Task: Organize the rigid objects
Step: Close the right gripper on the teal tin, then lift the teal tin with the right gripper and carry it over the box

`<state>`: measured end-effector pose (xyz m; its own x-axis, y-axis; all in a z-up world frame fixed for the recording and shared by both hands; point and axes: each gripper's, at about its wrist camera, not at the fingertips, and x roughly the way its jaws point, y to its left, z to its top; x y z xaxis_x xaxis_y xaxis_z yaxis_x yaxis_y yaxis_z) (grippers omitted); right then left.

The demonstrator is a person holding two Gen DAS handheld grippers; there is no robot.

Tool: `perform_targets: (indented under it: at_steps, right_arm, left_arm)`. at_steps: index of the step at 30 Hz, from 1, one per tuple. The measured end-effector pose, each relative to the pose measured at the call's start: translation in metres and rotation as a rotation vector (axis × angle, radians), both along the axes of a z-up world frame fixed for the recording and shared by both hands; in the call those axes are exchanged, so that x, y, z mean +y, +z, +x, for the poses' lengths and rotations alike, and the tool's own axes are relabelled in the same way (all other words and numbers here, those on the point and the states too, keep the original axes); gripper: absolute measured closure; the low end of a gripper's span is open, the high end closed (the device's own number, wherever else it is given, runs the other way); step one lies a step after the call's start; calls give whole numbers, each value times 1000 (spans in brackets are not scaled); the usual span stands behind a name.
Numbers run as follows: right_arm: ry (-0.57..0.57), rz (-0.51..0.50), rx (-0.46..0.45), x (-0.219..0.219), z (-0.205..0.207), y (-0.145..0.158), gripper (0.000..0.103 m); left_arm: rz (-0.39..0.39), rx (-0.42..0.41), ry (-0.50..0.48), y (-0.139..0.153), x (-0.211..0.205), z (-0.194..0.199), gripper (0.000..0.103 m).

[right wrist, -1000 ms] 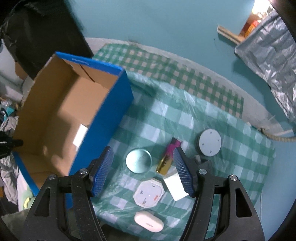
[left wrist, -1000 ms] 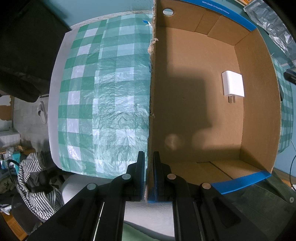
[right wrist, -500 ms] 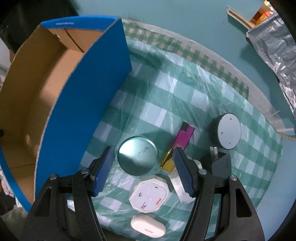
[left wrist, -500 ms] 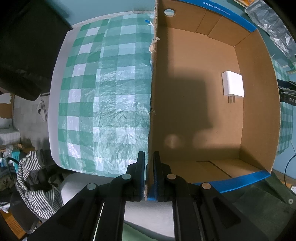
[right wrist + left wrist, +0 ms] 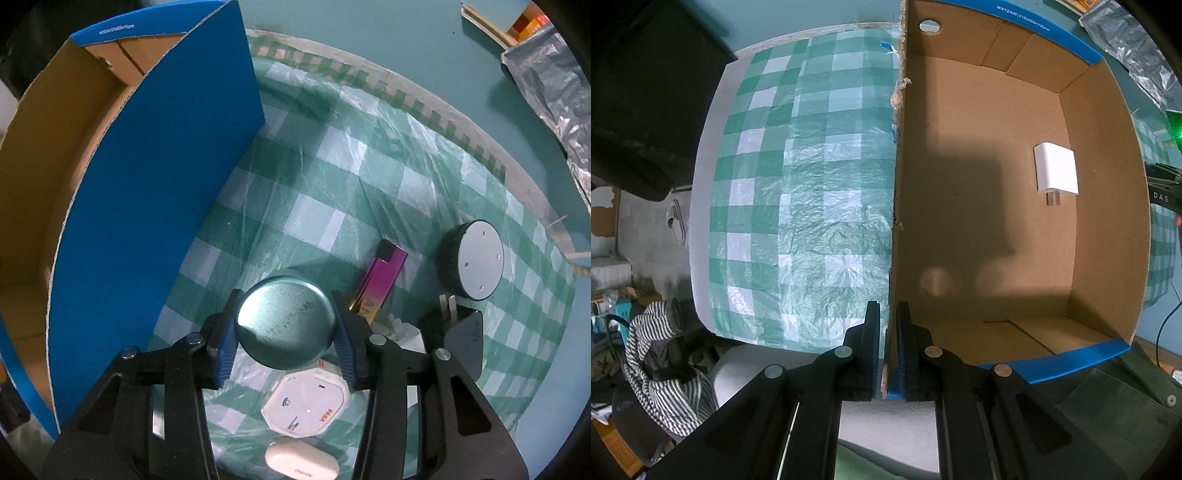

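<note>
My left gripper [image 5: 887, 349] is shut on the near wall of the blue cardboard box [image 5: 1082, 221], pinching its edge. Inside the box lies a white charger plug [image 5: 1055, 169]. In the right wrist view my right gripper [image 5: 285, 325] is closing its jaws around a round teal tin [image 5: 285, 322], and both blue pads touch its sides. The tin sits on the green checked cloth [image 5: 332, 184] just right of the box's blue wall [image 5: 155, 206].
Close around the tin lie a pink and gold bar [image 5: 380, 284], a round black and grey puck [image 5: 476, 264], a dark plug adapter [image 5: 458, 328], a white octagonal case [image 5: 306, 406] and a white oval case [image 5: 301, 459]. A striped garment [image 5: 661, 373] hangs below the table edge.
The right gripper has come down over the table and its jaws have narrowed onto the teal tin. The left gripper and the box stay as they were.
</note>
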<state>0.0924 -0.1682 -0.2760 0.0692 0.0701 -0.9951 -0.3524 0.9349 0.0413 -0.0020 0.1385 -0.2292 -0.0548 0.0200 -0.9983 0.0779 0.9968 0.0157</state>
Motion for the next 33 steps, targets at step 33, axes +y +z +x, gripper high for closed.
perform_targets:
  at_steps: [33]
  right_arm:
    - [32,30,-98,6,-7,74,59]
  left_arm:
    - [-2,7,-3,-1,-2,-3,95]
